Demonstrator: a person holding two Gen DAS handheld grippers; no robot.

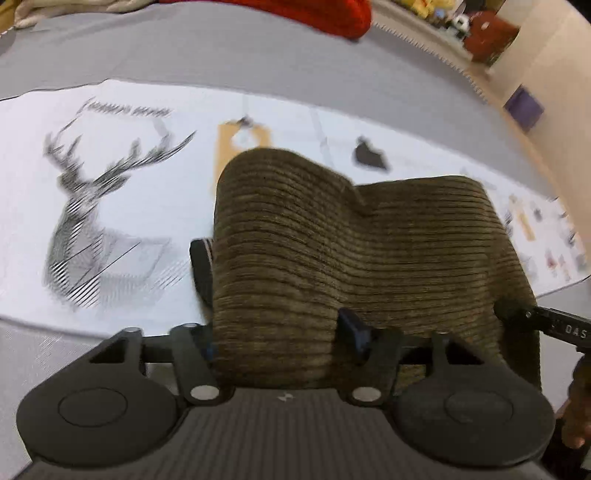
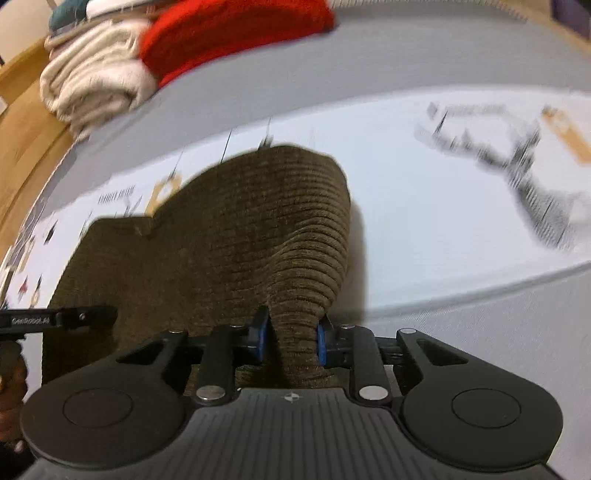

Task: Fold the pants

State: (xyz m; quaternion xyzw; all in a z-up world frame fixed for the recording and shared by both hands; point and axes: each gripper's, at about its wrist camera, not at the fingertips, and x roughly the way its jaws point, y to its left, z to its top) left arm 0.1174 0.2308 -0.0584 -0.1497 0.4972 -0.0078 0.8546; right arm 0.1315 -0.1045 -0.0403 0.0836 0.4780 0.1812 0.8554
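Left wrist view: brown corduroy pants (image 1: 332,236), ribbed, draped up from the white printed sheet (image 1: 155,206) into the left claw (image 1: 280,332). The cloth bunches between its two fingers, the claw pinching the pants. One dark finger (image 1: 351,325) shows against the fabric; the other is partly hidden behind the fold. At the right edge, a black bar of the right claw (image 1: 561,328) sits against the pants' far corner.

Right wrist view: right claw (image 2: 291,336), blue pads (image 2: 261,338) pressed on either side of a gathered ridge of the pants (image 2: 240,240), pinching it. The pants rise from the sheet to the claw and spread wide to the left, where the left claw's black bar (image 2: 55,317) touches them.

Surroundings, both views blurred:
- White sheet (image 2: 424,221) with a grey deer-head print (image 1: 85,206) and small scattered motifs, lying on a grey desk (image 1: 221,51).
- Red folded cloth (image 2: 229,33) at the far edge of the desk (image 2: 406,62).
- Cream folded blanket (image 2: 92,81) just beside the red cloth, on its left in the right wrist view.
- Cluttered shelf (image 1: 476,29) beyond the desk, contents too blurred to tell.
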